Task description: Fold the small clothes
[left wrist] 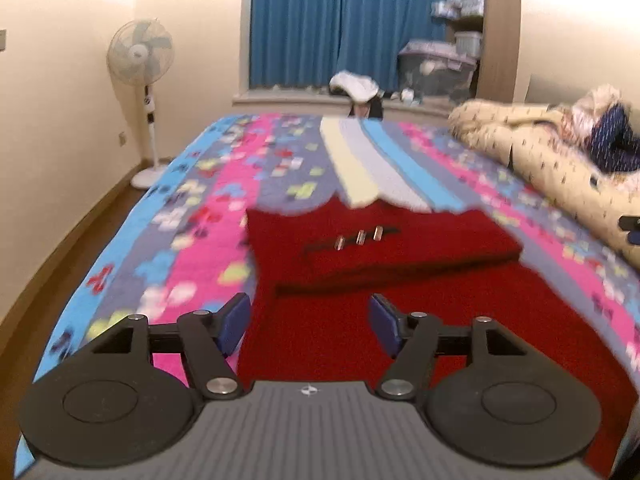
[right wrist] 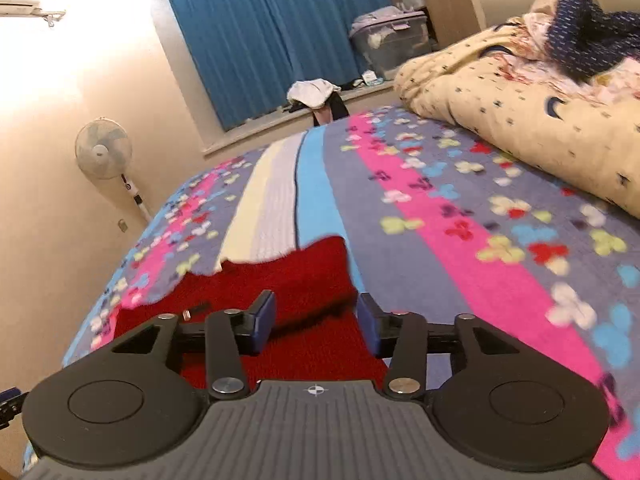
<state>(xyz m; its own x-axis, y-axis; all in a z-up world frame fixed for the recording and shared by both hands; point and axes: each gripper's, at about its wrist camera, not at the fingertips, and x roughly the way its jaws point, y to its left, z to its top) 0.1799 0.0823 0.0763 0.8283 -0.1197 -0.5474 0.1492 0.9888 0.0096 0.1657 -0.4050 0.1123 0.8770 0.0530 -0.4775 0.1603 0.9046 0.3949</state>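
A dark red knitted garment [left wrist: 360,264] lies on the bed, its far part folded over the near part, with a small black strip of shiny beads [left wrist: 360,237] on top. My left gripper [left wrist: 310,312] is open and empty, held just above the garment's near left part. In the right wrist view the same red garment [right wrist: 304,280] lies below and ahead. My right gripper [right wrist: 316,312] is open and empty over the garment's right edge.
The bed has a bright patterned blanket [left wrist: 192,216] with pink, blue and grey stripes. A rolled cream duvet [right wrist: 520,128] with clothes on it lies along the right. A standing fan [left wrist: 142,80], blue curtains [left wrist: 340,20] and storage boxes [left wrist: 436,68] stand beyond the bed.
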